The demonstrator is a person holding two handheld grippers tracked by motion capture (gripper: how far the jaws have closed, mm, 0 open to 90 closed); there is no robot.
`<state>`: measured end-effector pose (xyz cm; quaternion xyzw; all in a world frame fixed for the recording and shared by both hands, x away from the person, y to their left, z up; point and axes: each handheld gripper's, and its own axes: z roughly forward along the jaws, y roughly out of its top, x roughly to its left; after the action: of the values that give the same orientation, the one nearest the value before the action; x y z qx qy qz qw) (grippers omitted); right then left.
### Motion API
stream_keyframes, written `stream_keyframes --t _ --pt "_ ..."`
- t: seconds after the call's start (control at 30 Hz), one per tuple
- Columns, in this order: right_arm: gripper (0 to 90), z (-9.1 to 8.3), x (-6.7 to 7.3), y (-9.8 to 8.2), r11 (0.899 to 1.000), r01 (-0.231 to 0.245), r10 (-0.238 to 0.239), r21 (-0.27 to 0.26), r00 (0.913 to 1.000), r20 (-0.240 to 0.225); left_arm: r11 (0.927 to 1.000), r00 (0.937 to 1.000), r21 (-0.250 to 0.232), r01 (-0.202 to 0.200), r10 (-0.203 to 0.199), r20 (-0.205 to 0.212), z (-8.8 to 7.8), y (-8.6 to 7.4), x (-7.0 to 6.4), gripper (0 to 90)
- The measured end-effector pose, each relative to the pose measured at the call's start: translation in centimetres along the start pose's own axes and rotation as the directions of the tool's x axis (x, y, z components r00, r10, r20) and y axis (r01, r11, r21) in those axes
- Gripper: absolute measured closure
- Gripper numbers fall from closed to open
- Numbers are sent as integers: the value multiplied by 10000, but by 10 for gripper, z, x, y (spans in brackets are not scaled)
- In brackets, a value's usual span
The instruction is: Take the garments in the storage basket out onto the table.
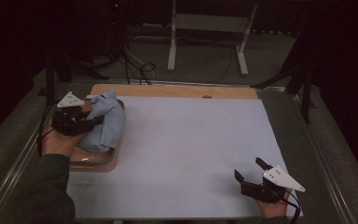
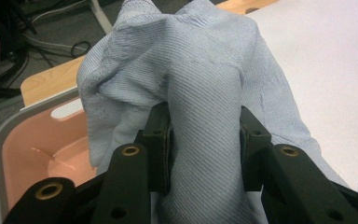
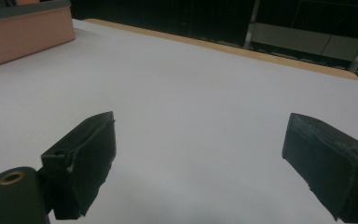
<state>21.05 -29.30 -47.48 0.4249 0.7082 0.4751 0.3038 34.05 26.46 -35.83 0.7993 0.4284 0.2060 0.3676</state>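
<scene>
1. We see a pale blue cloth point(image 2: 205, 93), finely ribbed with diagonal lines, bunched into soft peaks and folds rather than lying flat.
2. In the high view the cloth point(image 1: 105, 123) sits at the left side of the worktop point(image 1: 191, 154), heaped on a shallow tray point(image 1: 95, 161) and spilling over its right edge onto the white sheet that covers the worktop.
3. We make out the tray in the left claw view as a basin point(image 2: 32, 154) with a salmon-pink inside and a grey rim; the part of its floor that we can see is bare, and the cloth hangs over the rest.
4. Our left claw point(image 2: 205, 144) is closed part-way on a thick fold of the cloth, with both pads pressed against the fabric that rises between them.
5. In the high view the left claw point(image 1: 95, 120) lies across the cloth above the tray.
6. Our right claw point(image 1: 251, 173) rests near the front right corner of the worktop, well apart from the cloth, with its jaws spread wide and nothing between them.
7. In the right claw view the pink side of the tray point(image 3: 25, 35) shows far off at the upper left.
</scene>
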Motion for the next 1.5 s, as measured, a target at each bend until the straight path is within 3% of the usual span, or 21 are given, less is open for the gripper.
stream_keyframes --t 0.7,1.5 --pt "99 1 0 0 10000 -25 25 17 10000 -1 9992 9986 -153 -360 366 370 16 18 -24 646" --pt "98 -1 -1 0 10000 -35 36 -51 10000 40 9981 9952 -227 -578 594 776 36 27 -48 648"
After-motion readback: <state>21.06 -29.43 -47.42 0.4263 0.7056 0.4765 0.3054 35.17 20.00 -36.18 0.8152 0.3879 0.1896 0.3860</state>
